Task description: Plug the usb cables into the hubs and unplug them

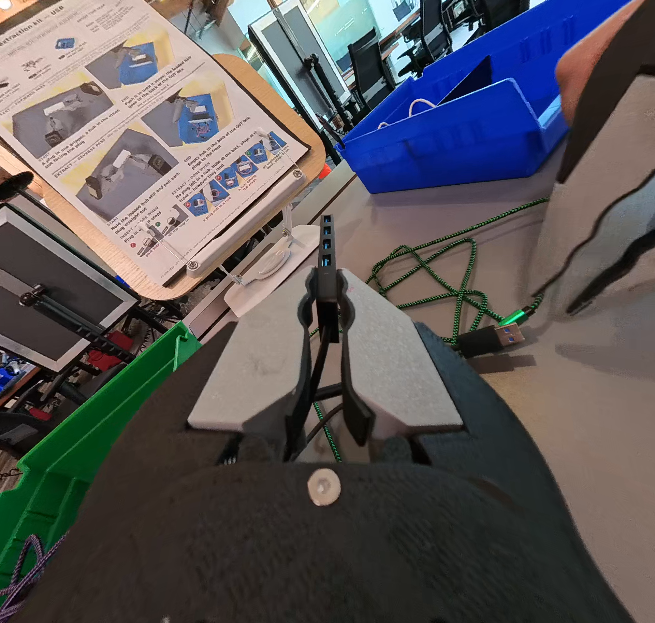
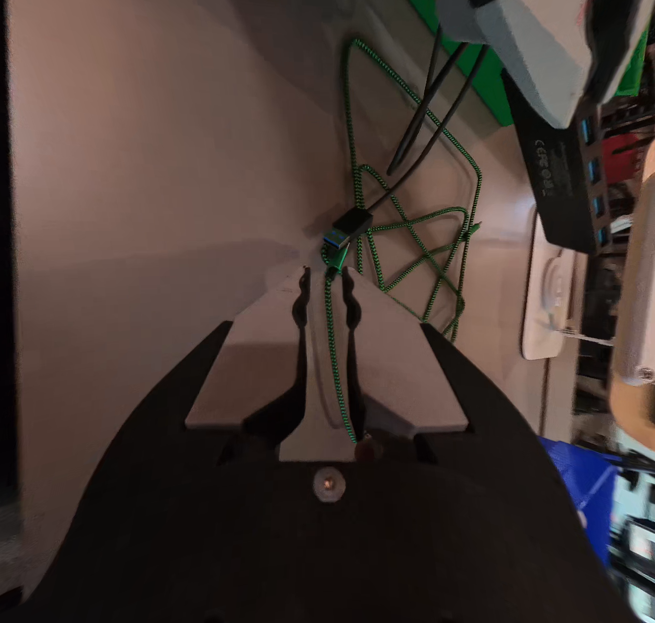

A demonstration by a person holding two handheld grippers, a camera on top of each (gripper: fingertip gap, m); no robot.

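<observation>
Left gripper [image 1: 326, 279], grey fingers with black pads, clamped on the near end of a slim black USB hub [image 1: 326, 251]; hub held edge-up, its row of blue-lit ports facing the far side. Hub's own black lead [image 1: 301, 393] hanging down between the fingers, ending in a black USB plug with blue insert [image 1: 491, 340] lying on the grey tabletop [image 1: 425, 216], just right of the gripper.

Green-and-black braided USB cable [image 1: 460, 276], loosely tangled on the tabletop right of the hub; its green metallic plug [image 1: 514, 317] lying just beyond the black plug.

Right gripper [image 2: 325, 273], in its own view, angled down over the tabletop, fingertips spread a little and straddling the braided cable just behind the green metallic plug [image 2: 338, 258]; no visible pinch on cable or plug, though the view is blurred. Same gripper blurred at the right edge of the left wrist view.

Blue plastic bin [image 1: 460, 152], far right on the table. Green plastic bin [image 1: 88, 428], near left. Printed instruction sheet on a wooden-topped tilted stand [image 1: 141, 137], far left.
</observation>
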